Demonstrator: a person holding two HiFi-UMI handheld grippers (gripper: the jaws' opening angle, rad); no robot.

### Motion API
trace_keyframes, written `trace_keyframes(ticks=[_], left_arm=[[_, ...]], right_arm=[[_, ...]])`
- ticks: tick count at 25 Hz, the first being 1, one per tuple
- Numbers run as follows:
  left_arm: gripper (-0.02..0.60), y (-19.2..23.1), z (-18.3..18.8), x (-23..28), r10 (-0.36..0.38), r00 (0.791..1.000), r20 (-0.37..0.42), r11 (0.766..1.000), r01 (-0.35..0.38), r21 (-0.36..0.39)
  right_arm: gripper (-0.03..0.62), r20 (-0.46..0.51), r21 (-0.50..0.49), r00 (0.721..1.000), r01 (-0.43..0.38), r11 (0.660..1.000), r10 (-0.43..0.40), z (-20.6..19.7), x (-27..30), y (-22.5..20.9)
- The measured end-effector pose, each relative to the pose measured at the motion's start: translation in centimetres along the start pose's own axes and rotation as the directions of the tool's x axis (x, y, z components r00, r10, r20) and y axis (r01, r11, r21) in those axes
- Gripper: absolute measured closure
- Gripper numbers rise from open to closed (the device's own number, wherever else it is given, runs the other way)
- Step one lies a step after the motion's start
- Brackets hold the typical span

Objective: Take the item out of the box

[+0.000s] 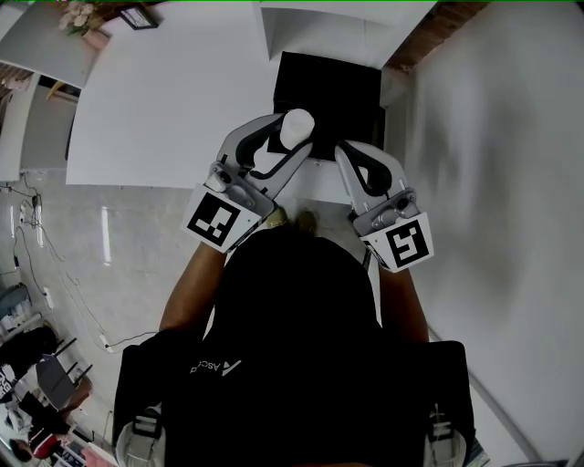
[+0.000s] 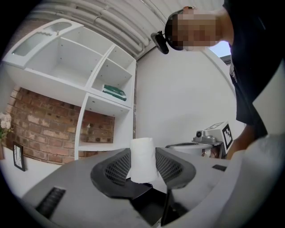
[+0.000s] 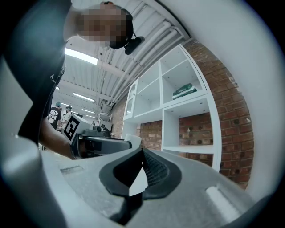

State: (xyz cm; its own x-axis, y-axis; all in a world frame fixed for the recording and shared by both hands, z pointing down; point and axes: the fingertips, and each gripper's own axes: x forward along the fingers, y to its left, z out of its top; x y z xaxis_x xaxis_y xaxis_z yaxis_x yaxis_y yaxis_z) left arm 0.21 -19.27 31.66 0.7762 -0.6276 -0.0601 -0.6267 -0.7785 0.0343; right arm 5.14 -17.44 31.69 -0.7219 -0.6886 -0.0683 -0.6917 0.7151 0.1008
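Observation:
My left gripper (image 1: pixel 294 139) is shut on a white cylinder-shaped item (image 1: pixel 297 126), which stands upright between its mesh pads. In the left gripper view the item (image 2: pixel 142 159) fills the gap of the left gripper (image 2: pixel 142 171). It is held just in front of the near edge of the black box (image 1: pixel 328 91), which stands on the white table (image 1: pixel 173 100). My right gripper (image 1: pixel 352 151) hangs beside it to the right, at the box's near right corner. In the right gripper view the right gripper (image 3: pixel 141 154) has its tips together with nothing between them.
A white shelf unit (image 2: pixel 95 75) stands against a brick wall and has a green packet (image 2: pixel 115 92) on one shelf. A small picture frame (image 1: pixel 139 16) and flowers (image 1: pixel 80 16) sit at the table's far left. Grey floor with cables lies to the left.

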Motion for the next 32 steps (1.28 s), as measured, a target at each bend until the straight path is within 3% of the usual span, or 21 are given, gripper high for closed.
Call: trace_keyframes(ticks=[7,32], left_arm=[[0.408,-0.37,0.45,-0.94,-0.013,0.999,0.034,1.000,0.013,0.015],[0.408,-0.53,0.25,-0.45,-0.035,0.999,0.029,0.999,0.035,0.012]], right_arm=[[0.592,0.014,-0.019,1.000,0.006,1.000,-0.005,0.22,-0.24,0.41],[0.592,0.010,-0.021,0.998,0.062,0.998,-0.062,0.22,-1.04,-0.28]])
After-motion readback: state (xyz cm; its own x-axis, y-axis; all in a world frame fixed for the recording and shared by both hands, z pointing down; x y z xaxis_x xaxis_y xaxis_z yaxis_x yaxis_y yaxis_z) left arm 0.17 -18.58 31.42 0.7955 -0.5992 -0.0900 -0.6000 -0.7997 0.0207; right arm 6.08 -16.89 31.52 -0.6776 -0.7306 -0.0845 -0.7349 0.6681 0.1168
